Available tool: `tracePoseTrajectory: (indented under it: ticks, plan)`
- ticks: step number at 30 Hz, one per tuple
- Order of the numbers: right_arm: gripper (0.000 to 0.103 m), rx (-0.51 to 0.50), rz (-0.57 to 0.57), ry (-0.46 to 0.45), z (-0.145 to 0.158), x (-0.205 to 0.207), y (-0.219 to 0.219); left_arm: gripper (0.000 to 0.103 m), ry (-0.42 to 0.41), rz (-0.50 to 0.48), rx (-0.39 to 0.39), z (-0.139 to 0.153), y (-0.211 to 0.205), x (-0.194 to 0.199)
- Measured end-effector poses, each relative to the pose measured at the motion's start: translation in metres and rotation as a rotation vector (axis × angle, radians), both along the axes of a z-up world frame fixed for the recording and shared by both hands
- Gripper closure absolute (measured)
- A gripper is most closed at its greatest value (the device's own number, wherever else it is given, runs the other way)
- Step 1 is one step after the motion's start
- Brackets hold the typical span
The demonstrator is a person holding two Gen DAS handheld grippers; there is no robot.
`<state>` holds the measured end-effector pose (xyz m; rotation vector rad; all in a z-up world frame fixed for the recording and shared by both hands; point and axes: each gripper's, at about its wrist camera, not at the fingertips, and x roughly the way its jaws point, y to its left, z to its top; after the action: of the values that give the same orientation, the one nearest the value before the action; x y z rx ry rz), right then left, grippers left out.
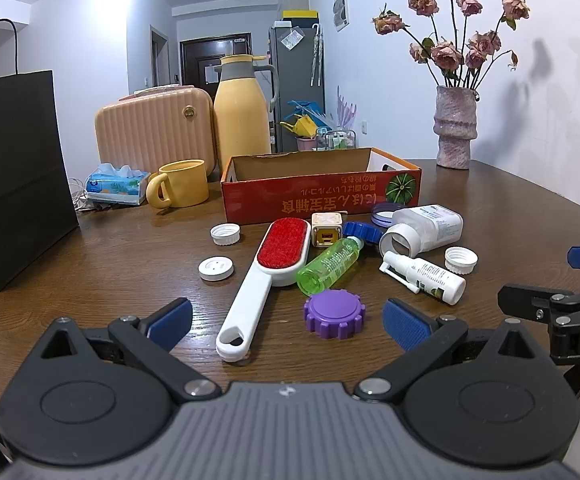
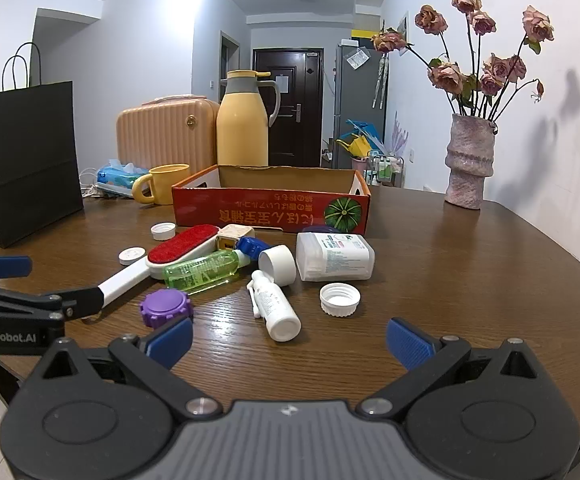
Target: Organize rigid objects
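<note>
Both tools hover low over the table: left gripper spread wide and empty, right gripper likewise released. At twelve o'clock stands the red box; before it a clutter: lint brush, green bottle, purple cap, white spray bottle. What looks like a charger sits behind.

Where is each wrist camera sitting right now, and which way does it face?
Left wrist: on the left gripper, tilted down over the table toward the lint brush; own open fingers show, right gripper at right edge.
Right wrist: on the right gripper, facing the white spray bottle; left gripper at left edge.
Shared: red box, purple cap.
</note>
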<state>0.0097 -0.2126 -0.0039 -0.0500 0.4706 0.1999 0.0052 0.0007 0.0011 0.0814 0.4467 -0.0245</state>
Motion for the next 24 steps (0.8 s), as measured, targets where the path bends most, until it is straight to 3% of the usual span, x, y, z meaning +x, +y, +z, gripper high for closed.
tracePoseTrajectory:
  ticks: [24]
  plan:
    - [0.000,0.000,0.000,-0.001,-0.0008,0.0017,0.0021,0.000,-0.001,-0.002,-0.005,0.0011,-0.0006,-0.0023]
